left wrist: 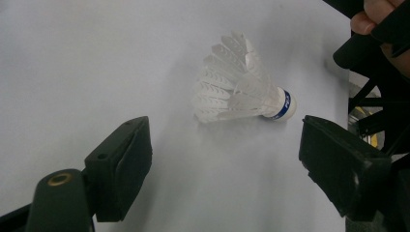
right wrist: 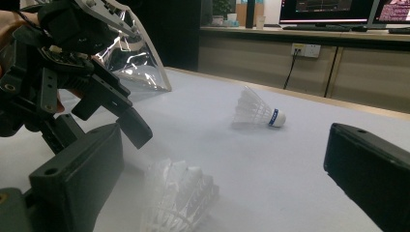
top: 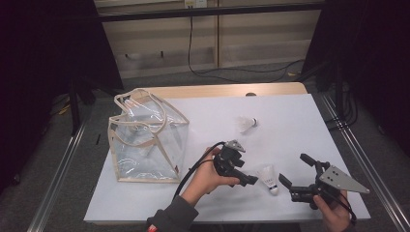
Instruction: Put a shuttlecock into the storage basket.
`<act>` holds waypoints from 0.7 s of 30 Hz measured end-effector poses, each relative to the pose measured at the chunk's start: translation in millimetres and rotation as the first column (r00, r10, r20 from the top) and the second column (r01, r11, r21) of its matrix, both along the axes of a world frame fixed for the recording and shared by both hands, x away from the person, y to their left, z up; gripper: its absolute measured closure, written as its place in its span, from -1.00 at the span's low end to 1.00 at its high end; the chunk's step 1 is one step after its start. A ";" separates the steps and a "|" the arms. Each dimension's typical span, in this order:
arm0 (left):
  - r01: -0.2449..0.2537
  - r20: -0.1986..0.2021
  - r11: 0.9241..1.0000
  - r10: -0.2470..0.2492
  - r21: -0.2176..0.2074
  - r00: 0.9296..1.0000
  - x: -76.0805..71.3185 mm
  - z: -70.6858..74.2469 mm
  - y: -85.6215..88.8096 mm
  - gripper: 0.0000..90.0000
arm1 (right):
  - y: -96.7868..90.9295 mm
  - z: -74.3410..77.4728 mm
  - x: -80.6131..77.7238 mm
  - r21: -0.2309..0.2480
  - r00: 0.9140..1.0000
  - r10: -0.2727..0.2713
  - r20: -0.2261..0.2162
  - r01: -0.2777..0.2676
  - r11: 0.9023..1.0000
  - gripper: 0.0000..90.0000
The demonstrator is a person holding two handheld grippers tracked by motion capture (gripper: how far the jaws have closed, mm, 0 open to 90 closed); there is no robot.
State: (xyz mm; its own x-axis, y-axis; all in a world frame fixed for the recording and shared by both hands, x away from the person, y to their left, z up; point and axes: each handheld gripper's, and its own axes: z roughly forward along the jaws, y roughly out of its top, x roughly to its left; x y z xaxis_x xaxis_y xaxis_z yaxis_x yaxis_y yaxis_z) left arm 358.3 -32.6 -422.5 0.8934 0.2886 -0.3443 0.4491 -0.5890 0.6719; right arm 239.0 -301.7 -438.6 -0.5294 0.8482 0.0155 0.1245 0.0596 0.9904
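The left hand [top: 205,178] comes in from the near edge, sleeve at the wrist, gripping the left gripper [top: 246,178], its jaws spread wide and empty, pointing right; the right hand [top: 333,212] at the near right corner holds the right gripper [top: 296,170], jaws wide apart, empty, pointing left

I see even overhead light on the white table sheet [top: 290,125], dark surroundings, glare on the clear plastic tote bag [top: 145,145], soft faint shadows, nearest white feather shuttlecock [right wrist: 176,198] blurred in my right gripper view
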 end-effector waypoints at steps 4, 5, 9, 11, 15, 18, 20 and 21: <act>0.010 0.010 1.000 -0.010 -0.003 1.000 0.7 -2.2 -3.1 -0.54 | 0.3 0.2 -0.2 0.002 1.000 0.001 -0.001 -0.001 1.000 -0.99; 0.012 0.013 1.000 -0.012 -0.004 1.000 1.0 -2.6 -3.5 -0.53 | 0.1 0.2 -0.3 0.001 1.000 0.001 0.000 -0.001 1.000 -0.99; 0.016 0.018 1.000 -0.015 -0.007 1.000 1.6 -3.6 -6.1 -0.49 | -0.5 0.1 -0.1 0.002 1.000 -0.001 0.001 0.001 1.000 -0.99; 0.019 0.018 1.000 -0.019 -0.006 1.000 1.1 -3.9 -7.8 -0.47 | -0.4 0.2 -0.2 0.003 1.000 -0.001 0.001 0.001 1.000 -0.99; 0.037 0.025 0.999 -0.037 0.003 0.999 1.3 -4.7 -11.0 -0.40 | -0.2 0.3 -0.4 0.002 1.000 0.002 0.000 -0.002 1.000 -0.99; 0.041 0.029 0.999 -0.041 -0.001 0.999 1.9 -4.7 -13.4 -0.34 | -0.4 0.2 -0.3 0.004 1.000 0.000 0.000 0.000 1.000 -0.99; 0.041 0.030 0.999 -0.041 -0.008 0.999 2.1 -4.4 -15.1 -0.30 | -0.5 0.2 -0.3 0.004 1.000 0.000 0.000 0.000 1.000 -0.99; 0.046 0.034 0.999 -0.046 -0.008 0.998 2.1 -4.3 -16.0 -0.26 | -0.4 0.3 -0.3 0.006 1.000 0.000 0.000 0.000 1.000 -0.99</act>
